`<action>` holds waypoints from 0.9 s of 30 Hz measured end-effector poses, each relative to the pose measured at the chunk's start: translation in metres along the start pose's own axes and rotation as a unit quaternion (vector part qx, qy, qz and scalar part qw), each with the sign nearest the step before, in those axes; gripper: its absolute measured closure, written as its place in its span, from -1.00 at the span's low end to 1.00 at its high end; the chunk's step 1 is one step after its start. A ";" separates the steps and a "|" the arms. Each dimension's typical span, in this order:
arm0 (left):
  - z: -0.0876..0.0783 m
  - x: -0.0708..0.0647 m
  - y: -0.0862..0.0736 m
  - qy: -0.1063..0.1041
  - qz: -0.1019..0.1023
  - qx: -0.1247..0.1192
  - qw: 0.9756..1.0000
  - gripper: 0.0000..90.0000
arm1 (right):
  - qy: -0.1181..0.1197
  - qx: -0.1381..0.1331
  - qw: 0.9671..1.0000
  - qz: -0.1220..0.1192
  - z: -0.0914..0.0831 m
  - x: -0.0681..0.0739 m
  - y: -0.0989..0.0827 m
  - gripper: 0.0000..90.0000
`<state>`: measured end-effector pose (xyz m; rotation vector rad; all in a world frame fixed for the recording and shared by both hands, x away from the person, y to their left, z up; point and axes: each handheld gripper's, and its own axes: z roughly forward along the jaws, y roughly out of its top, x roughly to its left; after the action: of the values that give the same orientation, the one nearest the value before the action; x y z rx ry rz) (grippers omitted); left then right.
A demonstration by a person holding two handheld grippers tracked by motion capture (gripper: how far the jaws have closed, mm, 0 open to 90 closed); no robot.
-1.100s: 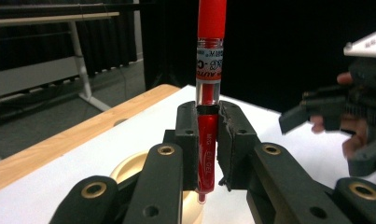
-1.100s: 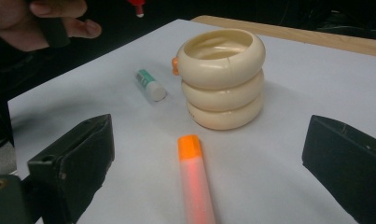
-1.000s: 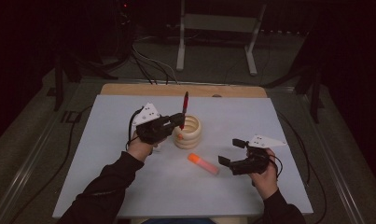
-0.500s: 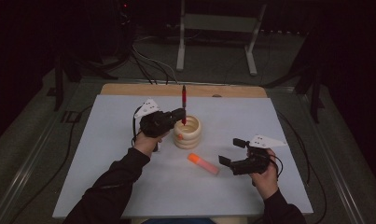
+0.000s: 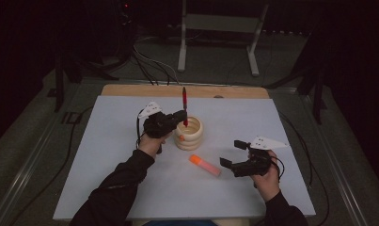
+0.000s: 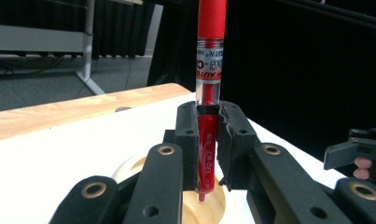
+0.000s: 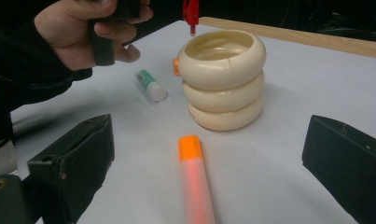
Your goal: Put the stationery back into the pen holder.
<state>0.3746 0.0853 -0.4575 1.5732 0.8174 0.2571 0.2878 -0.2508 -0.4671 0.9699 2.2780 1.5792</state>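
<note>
A red gel pen stands upright in my left gripper, which is shut on its lower barrel. Its tip hangs just above the mouth of a cream ringed holder, whose rim appears below the jaws. In the right gripper view the pen tip hovers over the holder's far rim. My right gripper rests open at the right, its jaws wide apart with nothing between the pads. An orange highlighter lies flat on the table ahead of it.
A green and white marker lies left of the holder, near the person's left hand. A small orange piece sits against the holder's side. The white table top ends in a wooden strip at the back.
The left hand has shifted a little and sunk, bringing the red pen from a slight tilt to upright over the holder. The right hand has kept still.
</note>
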 end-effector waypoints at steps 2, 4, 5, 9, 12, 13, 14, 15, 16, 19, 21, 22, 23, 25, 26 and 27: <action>0.002 0.001 -0.002 0.003 -0.005 0.003 1.000 0.78 | 0.000 0.001 1.000 -0.001 0.000 0.000 0.000 -0.95; 0.004 0.002 -0.004 0.007 -0.007 0.008 1.000 0.78 | 0.002 0.001 1.000 0.000 0.000 0.000 0.000 -0.95; 0.005 0.002 -0.005 0.008 -0.011 0.008 1.000 0.78 | 0.001 0.002 1.000 -0.002 0.001 0.001 0.000 -0.95; 0.007 0.002 -0.007 0.012 -0.011 0.011 1.000 0.78 | 0.003 0.004 1.000 0.000 0.001 0.000 -0.001 -0.95; 0.009 0.001 -0.010 0.013 -0.012 0.015 1.000 0.78 | 0.004 0.005 1.000 -0.001 0.001 0.001 -0.001 -0.95; 0.010 0.000 -0.011 0.016 -0.012 0.018 1.000 0.78 | 0.005 0.005 1.000 -0.001 0.001 0.001 -0.001 -0.95; 0.011 0.000 -0.012 0.016 -0.007 0.021 1.000 0.78 | 0.005 0.005 1.000 -0.001 0.002 0.001 -0.001 -0.95; 0.012 -0.001 -0.013 0.016 -0.007 0.023 1.000 0.78 | 0.004 0.006 1.000 -0.002 0.002 0.001 -0.001 -0.95; 0.012 -0.001 -0.014 0.017 -0.009 0.025 1.000 0.78 | 0.004 0.006 1.000 -0.003 0.002 0.001 -0.001 -0.95; 0.014 0.001 -0.017 0.021 -0.014 0.030 0.999 0.78 | 0.006 0.006 1.000 -0.002 0.002 0.001 -0.001 -0.95; 0.015 0.001 -0.019 0.023 -0.012 0.034 0.999 0.78 | 0.006 0.007 1.000 -0.002 0.002 0.001 -0.001 -0.95; 0.015 0.001 -0.019 0.024 -0.013 0.039 0.999 0.78 | 0.006 0.007 1.000 -0.002 0.002 0.001 -0.001 -0.95; 0.016 0.001 -0.020 0.025 -0.013 0.042 0.999 0.78 | 0.007 0.007 1.000 -0.001 0.002 0.001 -0.001 -0.95; 0.017 0.000 -0.020 0.026 -0.013 0.046 0.999 0.78 | 0.007 0.008 1.000 0.000 0.003 0.001 -0.001 -0.95; 0.017 0.000 -0.020 0.026 -0.012 0.046 0.998 0.78 | 0.007 0.008 1.000 -0.001 0.003 0.002 -0.001 -0.95; 0.018 -0.001 -0.020 0.031 -0.011 0.050 0.998 0.78 | 0.008 0.008 1.000 -0.002 0.003 0.002 -0.001 -0.95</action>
<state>0.3778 0.0703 -0.4797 1.6552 0.9079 0.2524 0.2875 -0.2479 -0.4689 0.9604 2.3051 1.5748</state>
